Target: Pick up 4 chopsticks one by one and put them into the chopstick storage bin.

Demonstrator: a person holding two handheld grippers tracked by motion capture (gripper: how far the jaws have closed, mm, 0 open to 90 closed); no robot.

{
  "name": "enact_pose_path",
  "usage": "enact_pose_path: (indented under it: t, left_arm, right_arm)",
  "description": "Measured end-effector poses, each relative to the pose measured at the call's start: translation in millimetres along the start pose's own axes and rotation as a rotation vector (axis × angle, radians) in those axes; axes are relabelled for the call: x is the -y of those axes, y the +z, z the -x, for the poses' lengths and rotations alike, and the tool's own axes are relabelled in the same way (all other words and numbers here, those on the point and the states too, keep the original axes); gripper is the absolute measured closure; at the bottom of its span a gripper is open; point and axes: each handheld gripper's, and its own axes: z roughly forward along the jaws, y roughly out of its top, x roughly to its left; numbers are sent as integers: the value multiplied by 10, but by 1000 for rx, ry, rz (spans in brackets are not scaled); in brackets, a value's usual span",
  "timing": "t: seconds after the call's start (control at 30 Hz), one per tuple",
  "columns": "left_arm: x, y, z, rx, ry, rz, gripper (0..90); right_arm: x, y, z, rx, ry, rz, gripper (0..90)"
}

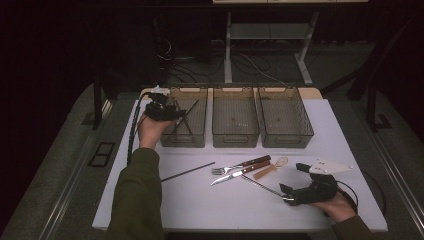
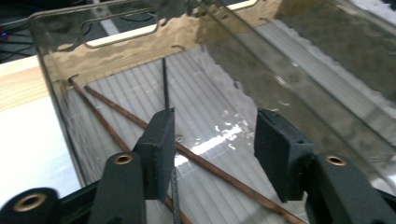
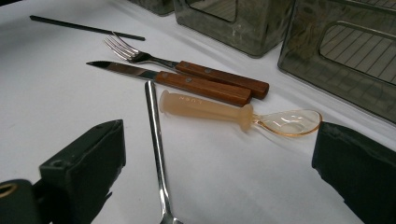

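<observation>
My left gripper (image 1: 176, 113) (image 2: 212, 135) is open, its jaws over the left clear bin (image 1: 182, 140) (image 2: 116, 37). A black chopstick (image 2: 165, 84) runs along the inside of one jaw and leans into the bin, where two brown chopsticks (image 2: 219, 170) lie. My right gripper (image 1: 292, 180) (image 3: 219, 149) is open low over the table, its jaws on either side of a thin metal utensil handle (image 1: 260, 185) (image 3: 156, 149). Just beyond lie a translucent spoon (image 1: 271, 168) (image 3: 233, 114), a wooden-handled knife (image 1: 239, 174) (image 3: 187, 85) and a fork (image 1: 241, 165) (image 3: 187, 69).
Two more clear bins, middle (image 1: 235, 136) and right (image 1: 287, 137), stand in a row at the back of the white table top (image 1: 220, 205). Another black chopstick (image 1: 187, 171) (image 3: 84, 27) lies on the table left of the cutlery.
</observation>
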Motion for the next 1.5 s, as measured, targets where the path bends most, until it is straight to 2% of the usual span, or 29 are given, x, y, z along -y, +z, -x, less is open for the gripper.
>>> enact_pose_path:
  t: [0.2, 0.27, 0.43, 0.67, 1.13, 1.5]
  left_arm:
    - [-15, -104, 59, 21, 45, -12, 336]
    - [-21, -146, 87, 21, 76, -12, 317]
    - [-22, -231, 165, 52, 127, -19, 242]
    - [44, -381, 257, 83, 163, -6, 194]
    - [353, -679, 420, 146, 192, 52, 157]
    - [690, -794, 568, 158, 223, 54, 178]
  right_arm:
    - [2, -1, -1, 3, 1, -2, 30]
    - [2, 5, 0, 6, 4, -2, 30]
    - [1, -3, -1, 5, 1, 0, 30]
    - [2, -6, 0, 6, 1, 3, 30]
    - [3, -11, 8, 9, 9, 5, 30]
    - [5, -11, 8, 10, 11, 3, 30]
